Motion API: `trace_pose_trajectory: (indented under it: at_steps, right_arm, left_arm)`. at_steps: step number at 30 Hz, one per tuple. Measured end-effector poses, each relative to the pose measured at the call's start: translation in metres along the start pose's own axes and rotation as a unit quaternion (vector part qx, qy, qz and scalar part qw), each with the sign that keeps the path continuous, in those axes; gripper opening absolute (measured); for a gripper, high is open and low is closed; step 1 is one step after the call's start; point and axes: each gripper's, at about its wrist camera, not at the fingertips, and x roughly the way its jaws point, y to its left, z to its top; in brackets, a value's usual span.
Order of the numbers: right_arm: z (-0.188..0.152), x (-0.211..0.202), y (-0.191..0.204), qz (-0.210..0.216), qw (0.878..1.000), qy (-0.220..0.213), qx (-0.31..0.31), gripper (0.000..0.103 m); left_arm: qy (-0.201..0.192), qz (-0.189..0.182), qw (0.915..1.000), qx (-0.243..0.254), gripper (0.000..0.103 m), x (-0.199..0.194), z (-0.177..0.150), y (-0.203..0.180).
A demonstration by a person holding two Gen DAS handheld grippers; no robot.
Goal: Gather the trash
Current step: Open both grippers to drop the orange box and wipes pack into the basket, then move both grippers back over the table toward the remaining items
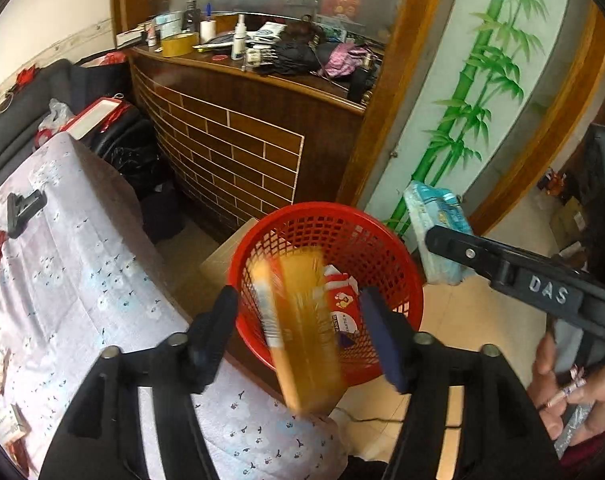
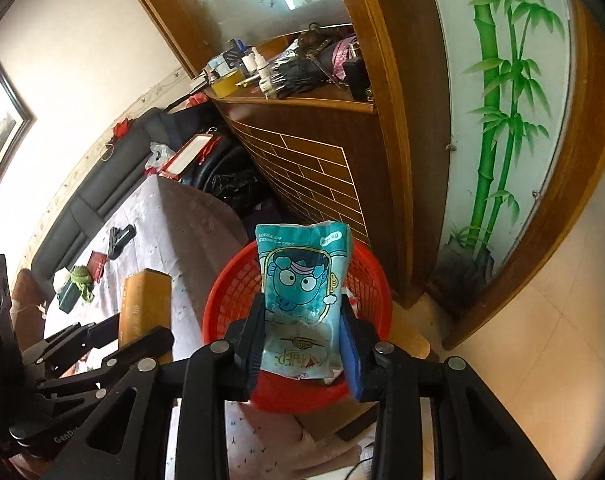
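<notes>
A red mesh basket [image 1: 382, 236] [image 2: 222, 300] stands on the floor by the table's corner, with a red-and-white wrapper [image 1: 344, 300] in it. An orange box [image 1: 302, 320] [image 2: 144, 304] is blurred, tilted over the basket's rim, between the fingers of my left gripper [image 1: 298, 316] [image 2: 142, 328]; gaps show on both sides, so the jaws are open. My right gripper [image 2: 302, 328] [image 1: 436, 240] is shut on a blue cartoon snack bag [image 2: 302, 280] [image 1: 434, 208], held upright above the basket.
The table under a floral cloth [image 1: 82, 260] lies left, with a black clip [image 1: 22, 210] and small packets on it. A brick-patterned wooden cabinet [image 1: 242, 148] rises behind the basket, a cardboard box [image 1: 218, 260] beside it. A hand [image 1: 574, 392] holds the right gripper. Tiled floor lies right.
</notes>
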Motion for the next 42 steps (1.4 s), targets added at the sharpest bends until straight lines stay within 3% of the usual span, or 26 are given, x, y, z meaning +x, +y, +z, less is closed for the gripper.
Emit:
trace_pose_trajectory:
  at_steps: [6,11,17,29,35,42]
  right_arm:
    - [0.011,0.012,-0.005,0.012,1.000,0.006,0.008,0.053]
    - [0.004,0.019,0.007,0.026,0.999,0.019,0.002,0.054]
    - [-0.023,0.034,0.055,0.061,0.996,0.054,-0.039,0.054]
    - [-0.081,0.059,0.163,0.107,0.977,0.115,-0.141,0.054]
    - [-0.113,0.069,0.232,0.139,0.953,0.144,-0.228,0.054]
    - [-0.157,0.088,0.339,0.196,0.891,0.174,-0.370,0.060]
  left_arm:
    - [-0.005,0.012,0.9995,-0.030,0.067,-0.016,-0.019,0.025]
    - [0.001,0.037,0.9973,-0.063,0.067,-0.032,-0.054,0.057]
    - [0.019,0.058,0.9927,-0.104,0.067,-0.046,-0.093,0.091]
    - [-0.002,0.125,0.9770,-0.173,0.067,-0.112,-0.164,0.163]
    - [-0.005,0.166,0.9632,-0.211,0.067,-0.149,-0.218,0.207]
    - [-0.006,0.210,0.9372,-0.278,0.067,-0.194,-0.281,0.262]
